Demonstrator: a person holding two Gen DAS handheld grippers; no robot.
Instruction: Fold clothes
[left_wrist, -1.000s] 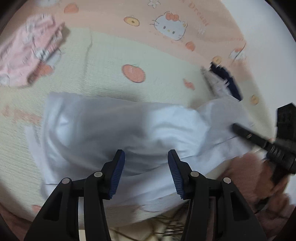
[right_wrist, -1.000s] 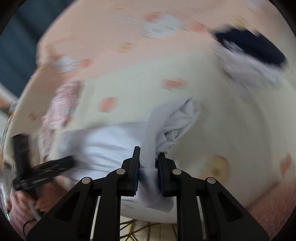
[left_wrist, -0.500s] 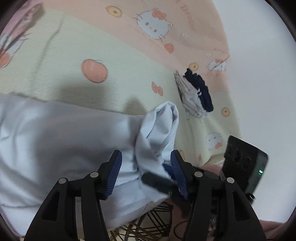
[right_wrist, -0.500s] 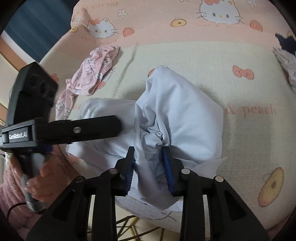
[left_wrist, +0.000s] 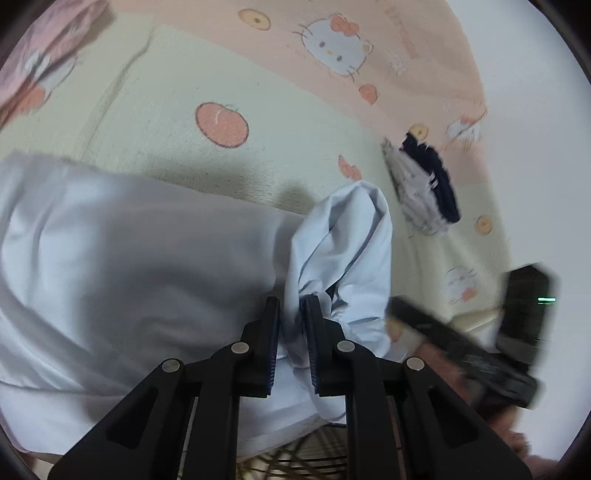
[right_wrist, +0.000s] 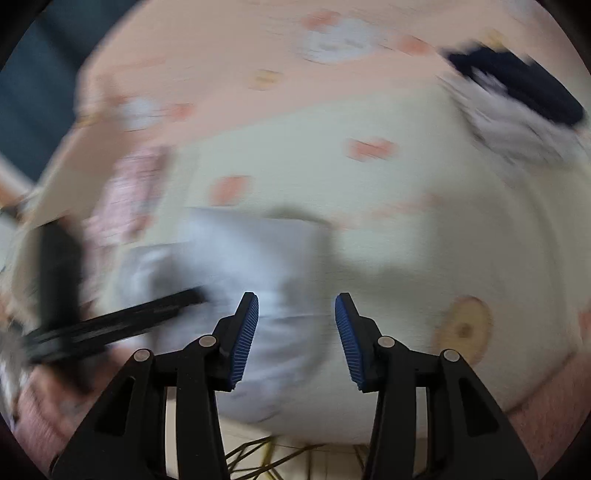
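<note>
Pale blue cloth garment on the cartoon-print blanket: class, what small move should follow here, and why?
Probably the left claw should carry the bunched fold of the pale blue cloth garment across its flat part: its jaws are closing on that fold, while the right claw is opening with nothing gripped.

A pale blue garment (left_wrist: 140, 266) lies spread on a cream and peach cartoon-print bedsheet (left_wrist: 280, 110); its fabric is smooth with soft creases. At its right end a bunched fold (left_wrist: 351, 243) stands up from the sheet, gathered into pleats, and its lower part is pinched between the blue pads of the left tool (left_wrist: 293, 332), whose jaws are closing. A pink patterned garment (left_wrist: 40, 62) lies crumpled at the far left of the sheet, well apart. A navy and white garment (left_wrist: 428, 184) lies bundled to the right, near the fold but not touching it. The right-wrist view is blurred; there the blue garment (right_wrist: 255, 258) lies flat.
</note>
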